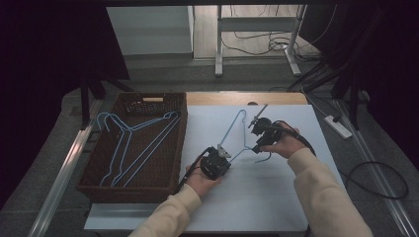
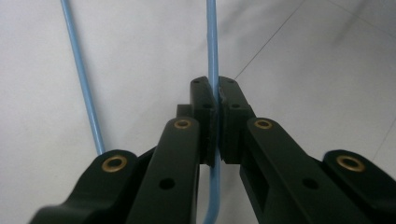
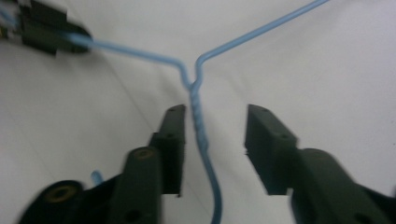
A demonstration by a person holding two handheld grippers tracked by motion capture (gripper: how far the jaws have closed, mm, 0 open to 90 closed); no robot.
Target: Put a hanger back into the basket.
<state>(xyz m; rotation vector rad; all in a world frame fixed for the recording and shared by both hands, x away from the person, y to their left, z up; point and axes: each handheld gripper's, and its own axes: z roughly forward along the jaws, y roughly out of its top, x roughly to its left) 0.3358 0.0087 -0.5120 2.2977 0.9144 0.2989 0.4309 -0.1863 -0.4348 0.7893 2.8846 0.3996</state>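
Left gripper: I hold its jaws clamped together, my forearm coming in from the bottom edge.
Right gripper: I hold it with jaws parted, my wrist angled inward.

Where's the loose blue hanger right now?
In the high view the blue hanger lies on the white table, right of the basket, between the left gripper and right gripper.

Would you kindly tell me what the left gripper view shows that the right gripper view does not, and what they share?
Left gripper view: the left gripper shut on a straight run of the blue hanger, with a second run off to the side.

Right gripper view: the right gripper open, jaws either side of the hanger's twisted neck, and the left gripper farther off, clamped on one shoulder.

Both: the same hanger over the white table.
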